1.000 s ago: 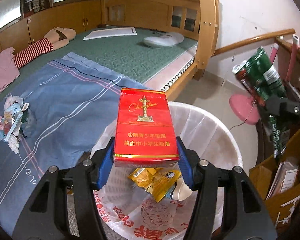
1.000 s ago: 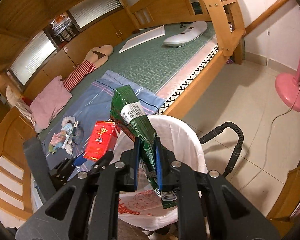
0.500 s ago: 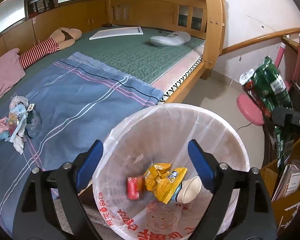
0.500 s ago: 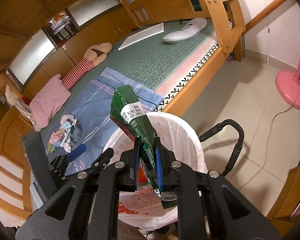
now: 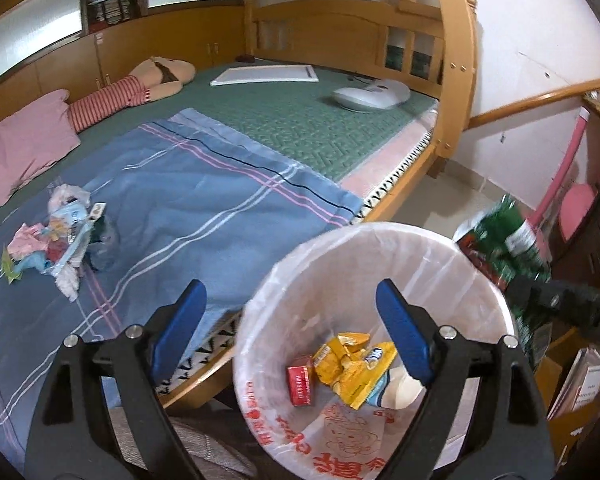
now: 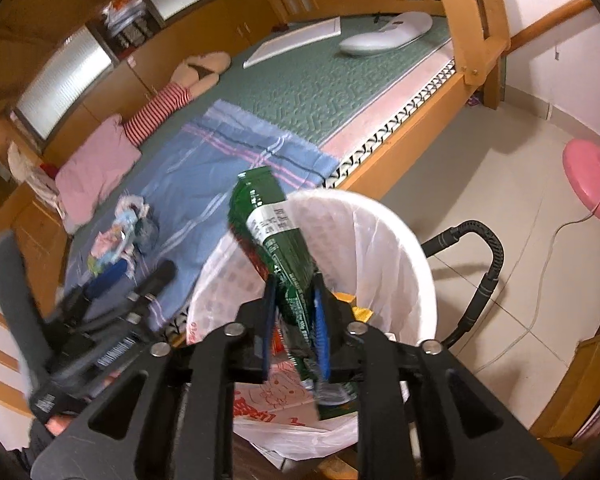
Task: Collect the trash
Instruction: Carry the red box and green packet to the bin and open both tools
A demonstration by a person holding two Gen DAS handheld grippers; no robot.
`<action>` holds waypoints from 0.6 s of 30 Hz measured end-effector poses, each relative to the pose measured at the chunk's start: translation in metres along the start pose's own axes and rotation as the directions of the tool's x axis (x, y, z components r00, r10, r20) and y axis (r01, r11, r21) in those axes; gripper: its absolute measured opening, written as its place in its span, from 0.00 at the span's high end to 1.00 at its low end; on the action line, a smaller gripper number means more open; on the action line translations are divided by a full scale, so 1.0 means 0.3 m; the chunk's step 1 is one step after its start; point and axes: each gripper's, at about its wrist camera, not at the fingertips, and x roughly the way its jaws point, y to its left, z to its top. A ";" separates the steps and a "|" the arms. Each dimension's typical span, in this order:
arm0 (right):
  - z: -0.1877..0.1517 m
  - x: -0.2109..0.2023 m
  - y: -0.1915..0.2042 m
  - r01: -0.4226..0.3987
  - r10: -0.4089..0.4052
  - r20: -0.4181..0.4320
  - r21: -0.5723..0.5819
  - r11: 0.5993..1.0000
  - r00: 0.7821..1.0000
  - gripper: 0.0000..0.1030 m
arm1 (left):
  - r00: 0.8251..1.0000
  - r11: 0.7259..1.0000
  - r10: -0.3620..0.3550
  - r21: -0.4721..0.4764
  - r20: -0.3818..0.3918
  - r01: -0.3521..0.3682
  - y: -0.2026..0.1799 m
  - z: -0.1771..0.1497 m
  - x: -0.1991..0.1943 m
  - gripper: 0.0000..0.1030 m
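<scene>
My left gripper [image 5: 290,320] is open and empty above the near rim of a white lined trash bin [image 5: 380,232]. In the bin lie a red cigarette pack [image 5: 300,385], yellow wrappers [image 5: 348,364] and a white cup [image 5: 404,388]. My right gripper [image 6: 294,320] is shut on a green snack bag [image 6: 272,236] over the bin [image 6: 396,248]; the bag also shows at the right of the left wrist view [image 5: 504,240]. A pile of crumpled trash [image 5: 56,236] lies on the blue sheet [image 5: 188,200], and shows in the right wrist view [image 6: 120,236].
The wooden bed frame [image 5: 456,60] stands behind the bin. A pink pillow [image 5: 24,144], a striped stuffed toy [image 5: 132,88], a white board [image 5: 266,75] and a white device [image 5: 370,96] lie on the bed. A pink fan base [image 6: 592,176] and cable stand on the tiled floor.
My left gripper opened and dropped the red cigarette pack into the bin, then swung left toward the bed. My right gripper moved the green bag over the bin.
</scene>
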 end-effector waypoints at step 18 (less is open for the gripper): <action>-0.003 0.081 0.119 0.057 -0.058 -0.016 -0.078 0.995 0.998 0.45 | 0.997 0.988 0.073 -0.137 0.022 -0.070 0.226 0.015 -0.059 0.16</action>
